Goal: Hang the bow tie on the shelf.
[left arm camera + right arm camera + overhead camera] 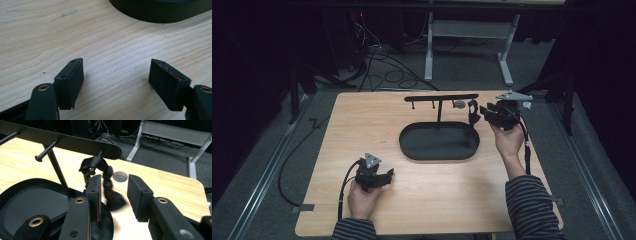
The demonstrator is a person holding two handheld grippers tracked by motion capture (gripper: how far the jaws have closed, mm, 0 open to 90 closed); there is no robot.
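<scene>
A black stand has a crossbar (441,98) with pegs over an oval black tray (439,141). From its rightmost peg (93,170) hangs a black strap-like item (110,195), also seen in the high view (472,112). My right gripper (116,187) is level with that item at the stand's right end (484,111). Its jaws stand open on either side of the item's lower part, and the pads do not press on it. My left gripper (384,176) rests low over the near left of the wooden table (37,37), open with only bare wood between its fingers (71,80).
A small grey round disc (120,176) lies on the table just behind the stand. Beyond the table's far edge are floor cables (387,70) and a white desk frame (507,60). The tray's rim (155,13) lies ahead of the left gripper.
</scene>
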